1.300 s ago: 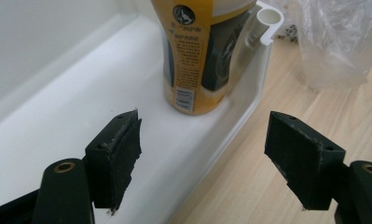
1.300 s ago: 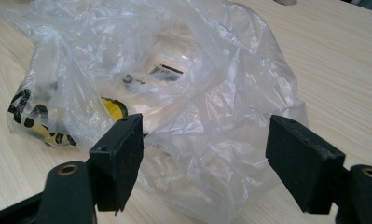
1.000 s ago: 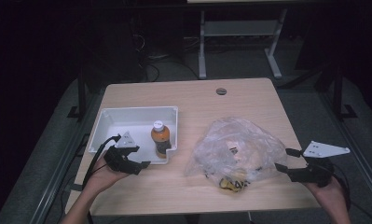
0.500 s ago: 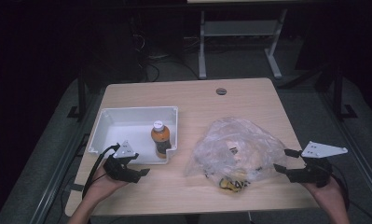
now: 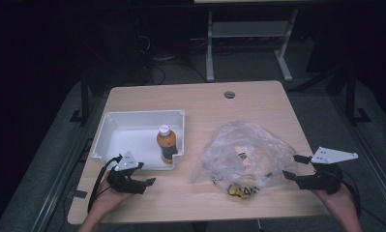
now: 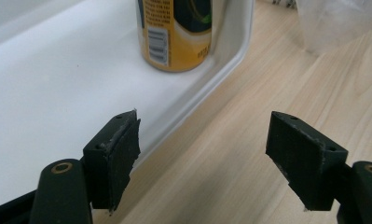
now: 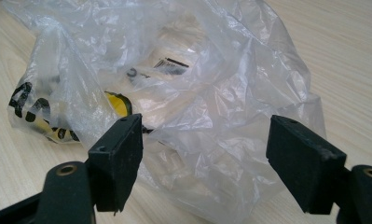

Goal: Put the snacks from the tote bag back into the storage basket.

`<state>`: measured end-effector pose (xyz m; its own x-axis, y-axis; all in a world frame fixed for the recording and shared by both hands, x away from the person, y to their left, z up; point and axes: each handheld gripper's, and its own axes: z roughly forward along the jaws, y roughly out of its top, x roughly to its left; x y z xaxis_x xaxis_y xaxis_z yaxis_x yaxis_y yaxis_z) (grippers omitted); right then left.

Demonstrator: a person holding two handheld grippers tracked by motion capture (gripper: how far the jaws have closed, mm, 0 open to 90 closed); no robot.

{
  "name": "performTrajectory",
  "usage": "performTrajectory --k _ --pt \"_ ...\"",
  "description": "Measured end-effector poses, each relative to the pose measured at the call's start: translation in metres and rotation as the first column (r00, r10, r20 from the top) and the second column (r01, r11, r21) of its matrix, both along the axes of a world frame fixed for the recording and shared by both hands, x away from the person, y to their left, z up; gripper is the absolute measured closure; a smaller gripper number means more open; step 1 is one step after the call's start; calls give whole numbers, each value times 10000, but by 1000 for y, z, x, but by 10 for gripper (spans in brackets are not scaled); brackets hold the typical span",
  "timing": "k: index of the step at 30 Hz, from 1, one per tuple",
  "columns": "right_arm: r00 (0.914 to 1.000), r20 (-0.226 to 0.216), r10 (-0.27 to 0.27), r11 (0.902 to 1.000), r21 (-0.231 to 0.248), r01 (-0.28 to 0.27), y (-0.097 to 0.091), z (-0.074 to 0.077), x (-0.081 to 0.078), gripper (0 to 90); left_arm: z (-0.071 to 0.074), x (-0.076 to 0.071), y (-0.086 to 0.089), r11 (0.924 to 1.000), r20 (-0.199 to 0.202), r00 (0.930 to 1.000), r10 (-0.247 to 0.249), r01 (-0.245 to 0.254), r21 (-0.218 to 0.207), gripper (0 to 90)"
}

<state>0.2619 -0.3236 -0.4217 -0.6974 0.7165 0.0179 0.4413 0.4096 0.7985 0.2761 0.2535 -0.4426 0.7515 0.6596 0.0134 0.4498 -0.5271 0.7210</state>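
An orange drink bottle [image 5: 166, 143] with a white cap stands upright in the right near corner of a white tray [image 5: 127, 131]; its yellow label [image 6: 176, 32] fills the top of the left gripper view. My left gripper [image 5: 151, 182] is open, low over the table just in front of the tray's near rim [image 6: 207, 88], with nothing between its fingers. A crumpled clear plastic bag [image 5: 244, 153] with yellow and black items inside lies at the table's right middle. My right gripper [image 5: 292, 166] is open at the bag's right edge, the bag [image 7: 188, 98] bulging just beyond its fingertips.
The wooden table [image 5: 205, 104] has a round cable hole [image 5: 229, 94] near its far edge. A white desk frame [image 5: 244, 43] stands on the dark floor behind. A cable [image 5: 96, 186] trails from the left gripper over the near left corner.
My left gripper has drawn back toward the near edge and sunk lower, away from the tray. The right gripper, bag and bottle have stayed put.
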Motion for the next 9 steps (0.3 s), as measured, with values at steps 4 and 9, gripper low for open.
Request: performTrajectory --k 4,9 --pt "9999 74 80 10000 -28 -80 0 0 0 264 -3 -4 0 10000 188 9998 34 -33 -47 253" --pt "9999 115 80 10000 -3 -80 0 1 -2 263 0 -7 0 9998 484 9988 111 -101 -194 247"
